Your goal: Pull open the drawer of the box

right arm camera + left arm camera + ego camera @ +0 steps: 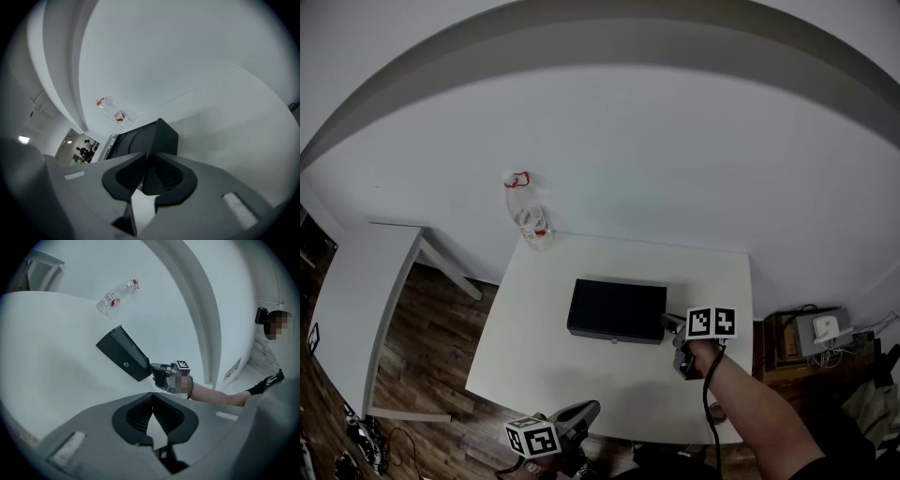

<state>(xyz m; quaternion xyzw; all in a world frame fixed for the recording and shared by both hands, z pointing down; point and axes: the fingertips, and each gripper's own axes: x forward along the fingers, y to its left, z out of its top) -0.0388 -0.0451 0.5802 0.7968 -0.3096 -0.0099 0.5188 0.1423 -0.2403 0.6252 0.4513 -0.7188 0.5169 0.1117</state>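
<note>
White table (581, 394) against a plain white wall carried the black box (617, 307) near its middle, long side facing the person. A clear plastic bottle (532, 220) stood at the far left corner, well apart from the box. The drawer front (614, 335) was the near face, flush and not yet pulled out, with a small round knob (125, 364) at its centre.

The right gripper (670, 324) was at the box's right end. Its own view showed the dark corner of the box filling the gap between the jaws, and the pads looked to be pinching it. The left gripper (586, 411) hung over the near edge of the table, well apart from the box, its jaws pressed together on nothing.

The box looked rigid and probably light, with smooth sides, so it would likely slide on the slick tabletop if the drawer were tugged unbraced. The hold at the right end seemed meant to steady it. The knob was the only place to grip the drawer; being small, it would need a narrow, well-centred pinch and a straight pull toward the near edge.
</note>
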